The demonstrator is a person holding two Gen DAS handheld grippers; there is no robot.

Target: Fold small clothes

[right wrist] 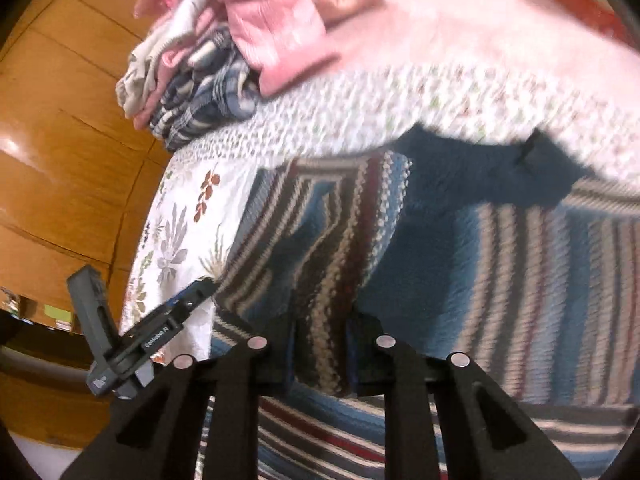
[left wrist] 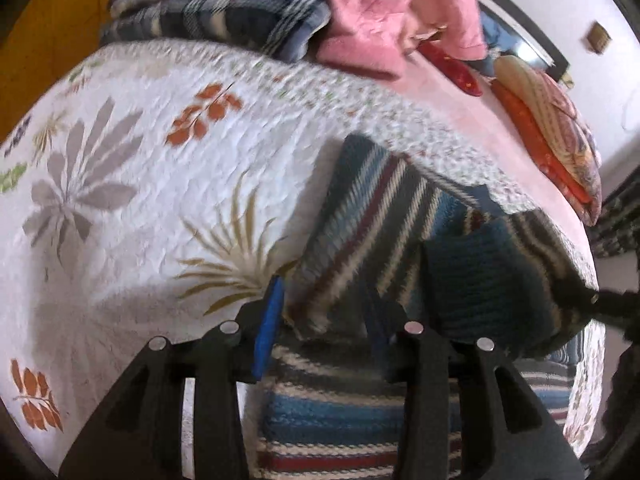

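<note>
A blue knit garment (left wrist: 380,216) with cream, maroon and dark stripes lies on the floral quilt (left wrist: 140,200), one part folded up over the rest. My left gripper (left wrist: 324,320) is shut on a folded edge of it, and the blue pad (left wrist: 270,320) shows beside the cloth. In the right wrist view my right gripper (right wrist: 322,344) is shut on a striped fold of the same garment (right wrist: 440,260). The left gripper (right wrist: 196,294) shows there too, at the garment's left edge. Everything is motion-blurred.
A pile of blue plaid cloth (left wrist: 208,12) and pink clothes (left wrist: 368,20) sits at the quilt's far side. Patterned pillows (left wrist: 552,128) lie on the pink sheet to the right. Wooden cabinet doors (right wrist: 60,140) stand past the bed's left edge.
</note>
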